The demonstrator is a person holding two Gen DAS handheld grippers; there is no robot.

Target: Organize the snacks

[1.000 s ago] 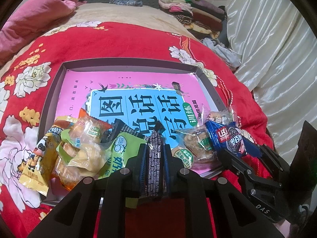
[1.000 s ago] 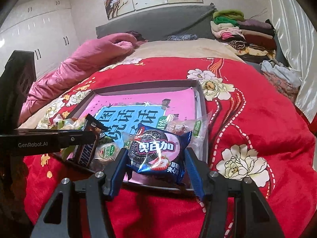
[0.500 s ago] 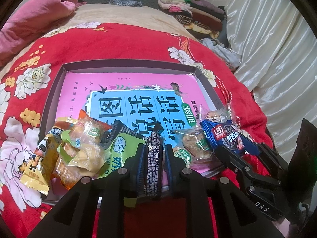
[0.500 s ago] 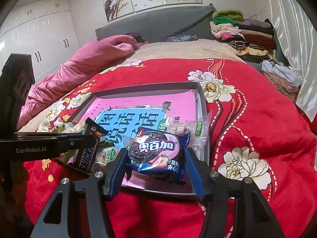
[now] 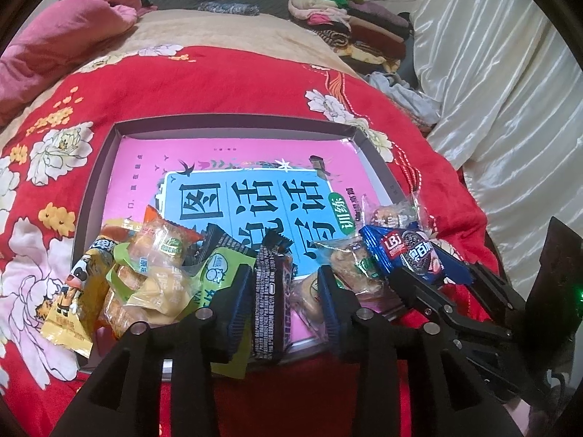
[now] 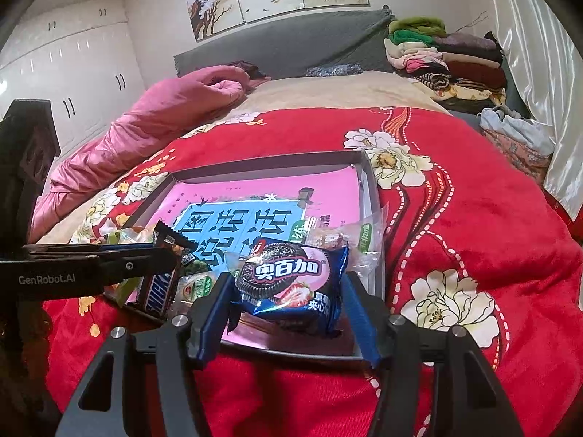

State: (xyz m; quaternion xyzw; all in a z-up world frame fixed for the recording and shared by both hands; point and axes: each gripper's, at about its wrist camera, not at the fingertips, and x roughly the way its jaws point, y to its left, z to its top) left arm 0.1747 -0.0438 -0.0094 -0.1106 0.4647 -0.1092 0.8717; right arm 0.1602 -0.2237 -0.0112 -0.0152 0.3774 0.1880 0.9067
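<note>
A: Left gripper [image 5: 284, 291]?
B: Jaws parted; chocolate bar [image 5: 267, 302] stands between, in the tray [image 5: 233, 123].
A: Right gripper [image 6: 288, 291]?
B: Spread wide around cookie pack [image 6: 291, 284], at the tray's near edge.

A pink quilt [image 6: 153, 123] lies bunched on the bed, folded clothes [image 6: 444, 58] stacked beside white curtains [image 5: 510, 83].

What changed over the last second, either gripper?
The left gripper opened: its fingers, clamped on the dark chocolate bar a second ago, now stand apart, the bar upright between them. The right gripper is unchanged, fingers wide around the blue cookie pack. The tray and other snacks stayed put.
</note>
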